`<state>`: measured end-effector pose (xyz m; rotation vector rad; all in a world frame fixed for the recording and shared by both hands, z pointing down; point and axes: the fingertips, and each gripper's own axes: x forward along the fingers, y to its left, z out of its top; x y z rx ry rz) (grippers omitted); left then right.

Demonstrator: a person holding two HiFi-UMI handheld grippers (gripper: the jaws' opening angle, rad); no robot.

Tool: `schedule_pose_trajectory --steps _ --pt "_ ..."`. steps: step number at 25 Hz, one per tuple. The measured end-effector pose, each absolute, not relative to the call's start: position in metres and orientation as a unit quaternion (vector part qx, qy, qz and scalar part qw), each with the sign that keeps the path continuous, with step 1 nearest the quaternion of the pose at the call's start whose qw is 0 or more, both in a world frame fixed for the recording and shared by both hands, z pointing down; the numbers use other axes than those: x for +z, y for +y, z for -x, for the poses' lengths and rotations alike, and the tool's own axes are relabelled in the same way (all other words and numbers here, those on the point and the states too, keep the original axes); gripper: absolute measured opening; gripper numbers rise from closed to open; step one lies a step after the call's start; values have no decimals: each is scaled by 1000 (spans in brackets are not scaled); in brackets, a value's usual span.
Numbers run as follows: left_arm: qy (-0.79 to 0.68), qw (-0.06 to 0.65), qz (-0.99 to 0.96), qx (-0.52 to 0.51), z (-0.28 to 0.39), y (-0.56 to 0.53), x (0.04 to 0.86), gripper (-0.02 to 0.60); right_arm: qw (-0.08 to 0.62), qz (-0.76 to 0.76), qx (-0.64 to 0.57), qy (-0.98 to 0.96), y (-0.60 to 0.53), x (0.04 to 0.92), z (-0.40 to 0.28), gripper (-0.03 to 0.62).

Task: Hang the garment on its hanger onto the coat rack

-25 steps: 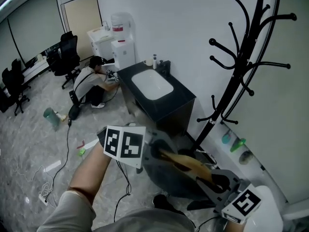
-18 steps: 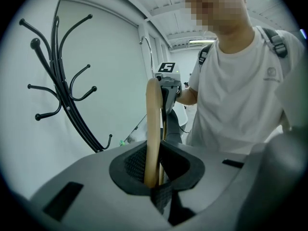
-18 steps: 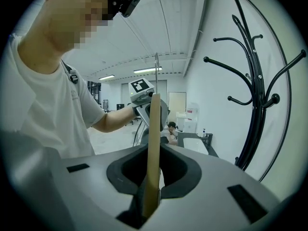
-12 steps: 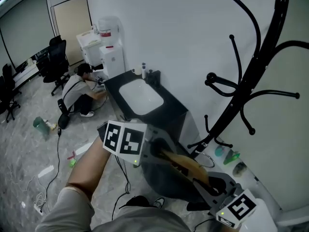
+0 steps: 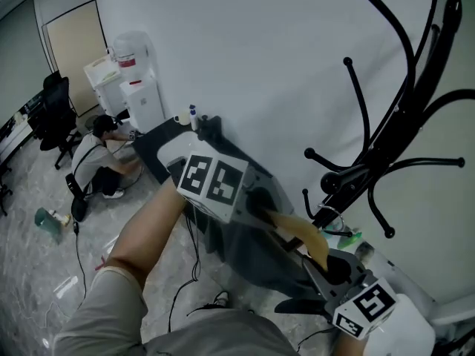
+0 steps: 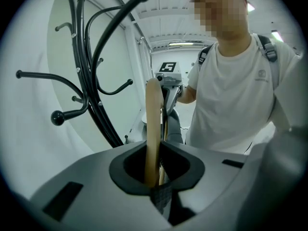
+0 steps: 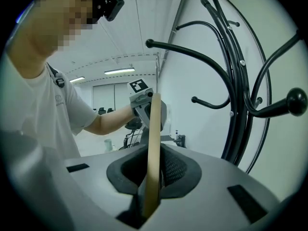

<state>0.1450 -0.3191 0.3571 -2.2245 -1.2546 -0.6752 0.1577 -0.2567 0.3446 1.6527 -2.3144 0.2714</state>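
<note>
A wooden hanger (image 5: 298, 233) lies level between my two grippers, with a dark grey garment (image 5: 249, 256) draped below it. My left gripper (image 5: 256, 203) is shut on the hanger's left end (image 6: 152, 129), under its marker cube. My right gripper (image 5: 331, 267) is shut on the other end (image 7: 153, 148). The black coat rack (image 5: 407, 117) stands just right of and above the hanger, its curved hooks (image 6: 91, 76) (image 7: 240, 90) spreading overhead. The hanger's hook is hidden from me. Each gripper view shows the opposite gripper at the far end of the wood.
A white wall is right behind the rack. A black cabinet (image 5: 159, 148) with bottles stands to the left, and white water dispensers (image 5: 132, 80) beyond it. A person (image 5: 93, 167) crouches on the floor by cables. Green items (image 5: 352, 237) lie near the rack's foot.
Both grippers have carried the hanger and garment up and closer to the rack. The left gripper rose and shifted right; the cabinet now lies behind it.
</note>
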Motion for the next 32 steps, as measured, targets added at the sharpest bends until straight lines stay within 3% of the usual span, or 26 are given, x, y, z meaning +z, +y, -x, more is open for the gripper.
schedule_pose_trajectory --steps 18,32 --pt "-550 232 764 -244 -252 -368 394 58 125 -700 161 -685 -305 381 -250 57" --pt "-584 207 744 -252 -273 -394 449 63 135 -705 187 -671 -329 436 -268 57"
